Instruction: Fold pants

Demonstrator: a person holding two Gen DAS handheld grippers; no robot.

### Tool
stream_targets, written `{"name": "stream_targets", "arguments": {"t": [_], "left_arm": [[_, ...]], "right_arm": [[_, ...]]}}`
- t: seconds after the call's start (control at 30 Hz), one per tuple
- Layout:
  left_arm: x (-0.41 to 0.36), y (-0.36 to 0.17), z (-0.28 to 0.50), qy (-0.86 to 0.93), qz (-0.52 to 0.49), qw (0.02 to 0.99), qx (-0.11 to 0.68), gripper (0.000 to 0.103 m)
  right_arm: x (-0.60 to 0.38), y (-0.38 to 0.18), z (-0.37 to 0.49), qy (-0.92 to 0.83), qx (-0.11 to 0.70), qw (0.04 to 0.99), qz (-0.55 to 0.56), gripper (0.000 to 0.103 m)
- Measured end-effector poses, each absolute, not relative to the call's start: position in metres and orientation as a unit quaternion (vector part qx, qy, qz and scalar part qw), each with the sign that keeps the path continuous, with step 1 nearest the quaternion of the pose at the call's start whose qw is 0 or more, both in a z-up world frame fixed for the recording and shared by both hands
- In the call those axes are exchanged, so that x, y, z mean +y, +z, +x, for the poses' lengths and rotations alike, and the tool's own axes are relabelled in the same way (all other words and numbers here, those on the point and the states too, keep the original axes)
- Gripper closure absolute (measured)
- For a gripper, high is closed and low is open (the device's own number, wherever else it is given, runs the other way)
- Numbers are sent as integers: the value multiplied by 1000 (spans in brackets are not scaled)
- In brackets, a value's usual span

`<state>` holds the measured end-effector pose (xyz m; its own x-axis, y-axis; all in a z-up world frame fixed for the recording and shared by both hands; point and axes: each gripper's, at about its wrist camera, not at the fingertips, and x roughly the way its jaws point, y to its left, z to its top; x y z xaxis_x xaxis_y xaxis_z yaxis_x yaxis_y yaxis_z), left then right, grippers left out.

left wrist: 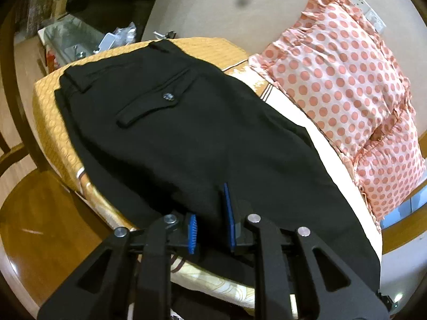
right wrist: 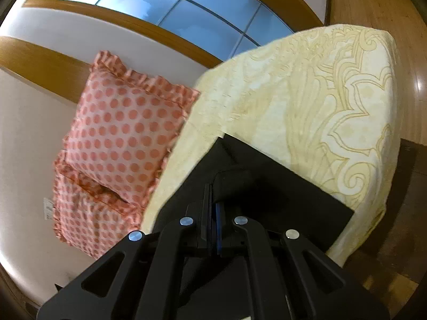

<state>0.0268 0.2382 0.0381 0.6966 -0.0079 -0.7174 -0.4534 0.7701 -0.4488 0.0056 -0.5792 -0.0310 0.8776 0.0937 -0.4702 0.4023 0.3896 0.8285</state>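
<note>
Bed w/ cream patterned cover (right wrist: 333,85): black pants (left wrist: 186,133) spread flat, polka-dot pillows (left wrist: 347,80) beside them.

pants (left wrist: 202,133): matt black woven cloth, smooth, with a glossy dark button (left wrist: 168,96) at 11 o'clock in the left view
pillow (left wrist: 347,101): thin soft cloth, white with salmon dots, ruffled edge, at 2 o'clock
bedcover (right wrist: 307,101): pale yellow cloth, matt, raised scroll pattern
left gripper (left wrist: 210,225): matt black plastic with shiny metal pins; fingers (left wrist: 228,213) faced with ribbed blue rubber-like pads
right gripper (right wrist: 213,213): same matt black plastic, metal pins
floor (left wrist: 40,226): glossy polished wood at 8 o'clock
</note>
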Motion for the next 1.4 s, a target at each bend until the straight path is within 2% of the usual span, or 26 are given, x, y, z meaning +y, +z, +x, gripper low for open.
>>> {"name": "stream_targets", "arguments": {"t": [0.1,0.2,0.43,0.7,0.8,0.83,0.87,0.93,0.97,1.0,1.03,1.17,1.3,1.4], "left_arm": [[239,46,32,115,-307,870,367,88],[239,62,28,100,-291,882,357,89],[256,35,10,95,-305,862,394,92],[251,28,12,94,-268,876,390,91],[254,28,7,88,-271,880,379,86],[254,29,2,90,-270,883,373,77],[254,33,-3,99,-264,888,363,66],[256,42,-17,128,-251,902,329,54],[257,48,-24,141,-247,908,308,45],[258,53,-29,151,-245,912,292,41],[258,60,-35,166,-241,917,270,34],[250,76,-30,173,-208,933,239,22],[225,72,-5,137,-171,941,257,21],[203,63,11,108,-146,944,277,20]], "right_arm": [[-576,-11,2,-73,199,812,545,101],[-564,20,-10,-80,180,846,495,101],[-569,-32,-42,-129,238,806,526,101],[-557,-34,-48,-149,243,822,494,101],[-551,-25,-46,-161,249,834,465,98],[-549,-19,-48,-175,251,842,444,96],[-547,-11,-49,-189,247,852,421,90],[-546,2,-55,-219,225,870,381,66],[-546,6,-56,-234,216,875,364,38],[-547,10,-57,-247,206,881,349,32],[-550,12,-56,-257,199,885,333,32],[-560,4,-43,-264,208,887,317,33],[-553,-12,-36,-231,227,888,327,42],[-539,-13,-42,-222,217,899,310,43]]}}
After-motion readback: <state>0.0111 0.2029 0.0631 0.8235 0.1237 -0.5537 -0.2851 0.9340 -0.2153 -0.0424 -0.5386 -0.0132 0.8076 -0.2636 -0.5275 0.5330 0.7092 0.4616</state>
